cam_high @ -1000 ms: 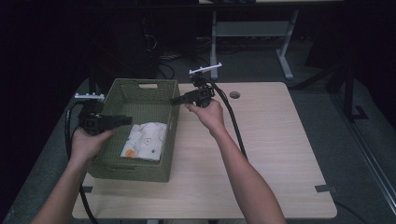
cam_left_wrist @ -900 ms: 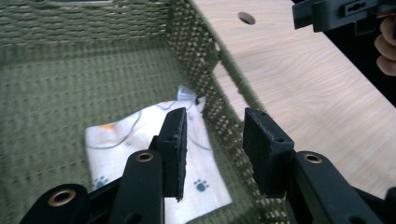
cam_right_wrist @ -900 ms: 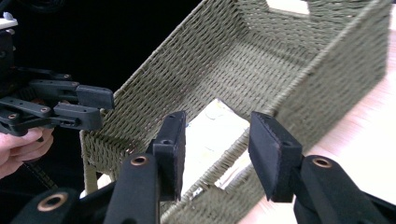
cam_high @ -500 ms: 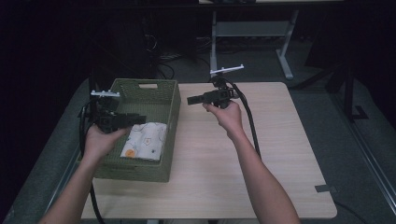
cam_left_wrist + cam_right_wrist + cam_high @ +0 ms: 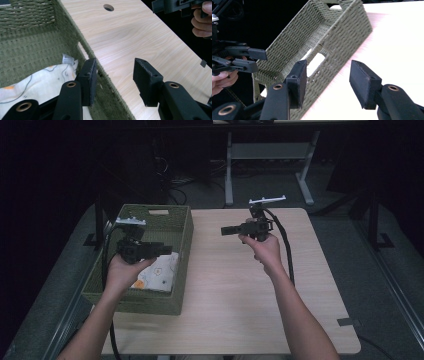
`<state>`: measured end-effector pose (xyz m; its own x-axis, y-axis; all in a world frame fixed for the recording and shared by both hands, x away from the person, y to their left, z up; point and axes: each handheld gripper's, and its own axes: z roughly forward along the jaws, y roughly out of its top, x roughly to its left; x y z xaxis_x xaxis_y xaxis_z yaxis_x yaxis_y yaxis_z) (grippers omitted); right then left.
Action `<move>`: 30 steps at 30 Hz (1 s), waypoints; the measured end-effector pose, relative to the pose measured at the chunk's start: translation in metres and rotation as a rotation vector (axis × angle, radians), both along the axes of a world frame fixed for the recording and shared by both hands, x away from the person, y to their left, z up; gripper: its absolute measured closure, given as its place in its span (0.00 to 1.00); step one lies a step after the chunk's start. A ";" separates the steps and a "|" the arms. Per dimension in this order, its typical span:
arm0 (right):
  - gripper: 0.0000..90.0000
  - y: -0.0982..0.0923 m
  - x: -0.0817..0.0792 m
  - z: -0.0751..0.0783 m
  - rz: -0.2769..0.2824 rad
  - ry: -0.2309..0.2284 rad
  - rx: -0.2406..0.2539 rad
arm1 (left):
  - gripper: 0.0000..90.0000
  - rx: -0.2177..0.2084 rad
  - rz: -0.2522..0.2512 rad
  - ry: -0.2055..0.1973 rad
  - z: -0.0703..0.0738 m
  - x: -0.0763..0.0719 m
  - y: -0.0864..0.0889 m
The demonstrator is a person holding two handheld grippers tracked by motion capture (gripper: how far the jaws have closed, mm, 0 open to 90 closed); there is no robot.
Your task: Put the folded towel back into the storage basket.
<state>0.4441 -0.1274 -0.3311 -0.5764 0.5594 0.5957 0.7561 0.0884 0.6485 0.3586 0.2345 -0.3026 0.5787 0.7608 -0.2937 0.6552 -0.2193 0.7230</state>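
A green woven basket (image 5: 182, 232) stands on the left part of the wooden table (image 5: 235, 290). A white cloth with orange prints (image 5: 160, 272) lies in it. My left gripper (image 5: 169, 250) hovers open over the basket's right side. In the left gripper view the open left gripper (image 5: 115, 68) has one jaw on each side of the basket's right wall (image 5: 75, 32), above the cloth (image 5: 37, 77). My right gripper (image 5: 226, 230) is held open above the table, right of the basket, pointing left. The open right gripper (image 5: 328, 67) faces the basket (image 5: 324, 32) and the left gripper (image 5: 249, 60).
A round cable hole (image 5: 108, 7) sits in the tabletop near the far edge. Thick black cables (image 5: 285, 245) trail from both grippers. A metal desk frame (image 5: 270, 155) stands on the dark floor beyond the table. The table's right half is bare wood (image 5: 310, 285).
Both grippers have shifted to the right. The right gripper has drawn away from the basket's rim to a spot over the bare table. The basket and cloth stay put.
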 end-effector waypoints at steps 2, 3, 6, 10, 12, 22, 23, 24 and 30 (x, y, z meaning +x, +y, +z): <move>0.52 -0.006 -0.001 -0.001 -0.009 -0.001 0.002 | 0.60 -0.006 -0.006 -0.001 0.000 -0.001 -0.004; 0.52 -0.010 -0.002 -0.002 -0.014 0.005 0.001 | 0.60 -0.007 -0.011 -0.001 0.000 -0.001 -0.006; 0.51 -0.020 -0.005 -0.003 -0.028 0.005 0.005 | 0.59 -0.010 -0.020 -0.002 0.000 -0.002 -0.014; 0.51 -0.033 -0.010 -0.005 -0.043 0.008 0.007 | 0.59 -0.010 -0.038 -0.004 0.001 -0.003 -0.024; 0.51 -0.039 -0.012 -0.006 -0.049 0.006 0.005 | 0.59 -0.010 -0.045 -0.008 0.001 -0.003 -0.026; 0.49 -0.066 -0.021 -0.015 -0.081 0.017 0.013 | 0.57 -0.012 -0.085 -0.011 0.001 -0.006 -0.055; 0.49 -0.069 -0.022 -0.016 -0.085 0.018 0.014 | 0.57 -0.015 -0.088 -0.012 0.001 -0.006 -0.056; 0.49 -0.071 -0.023 -0.017 -0.088 0.020 0.014 | 0.57 -0.016 -0.091 -0.012 0.001 -0.006 -0.058; 0.48 -0.087 -0.030 -0.022 -0.111 0.026 0.016 | 0.57 -0.026 -0.110 -0.012 -0.001 -0.008 -0.070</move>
